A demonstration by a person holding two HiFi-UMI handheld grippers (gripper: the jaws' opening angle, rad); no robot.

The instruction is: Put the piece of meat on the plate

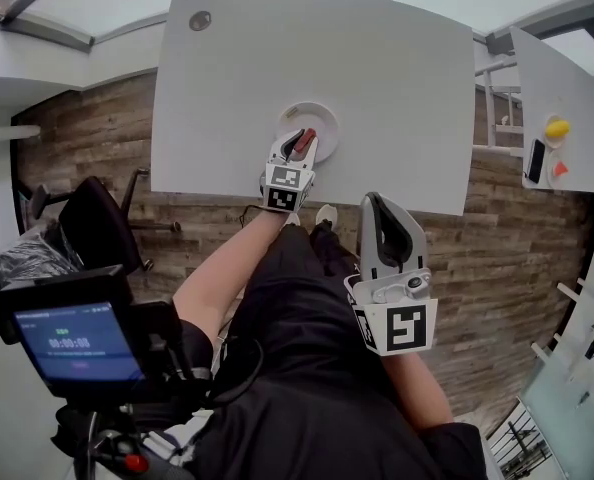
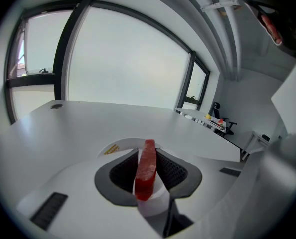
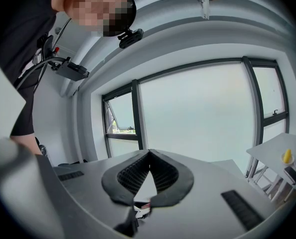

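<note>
Red and slab-like, the piece of meat (image 2: 146, 169) stood on edge between the jaws of the left gripper (image 1: 299, 144). Its dark ribbed pads pressed the two flat sides, and the jaws were drawn in narrow, only as far apart as the slab was thick. That gripper sloped downward over the near part of the white plate (image 1: 325, 118), so the meat was above the dish. I could not tell whether its lower end touched the plate. The plate sat toward the front edge of the white table (image 1: 377, 58), with bare tabletop all round it.

The right gripper (image 1: 378, 204) was held back, short of the table's front edge and above the person's lap, well apart from the plate. Its jaw tips met, with nothing between them.

Off to the right a second white table (image 1: 569, 78) carried a small yellow thing (image 1: 557, 127), a red thing (image 1: 561, 169) and a dark flat slab (image 1: 536, 160). A black office chair (image 1: 97, 228) stood on the wood floor (image 1: 77, 138) to the left. A small screen (image 1: 77, 343) glowed blue close to the person's left side.
</note>
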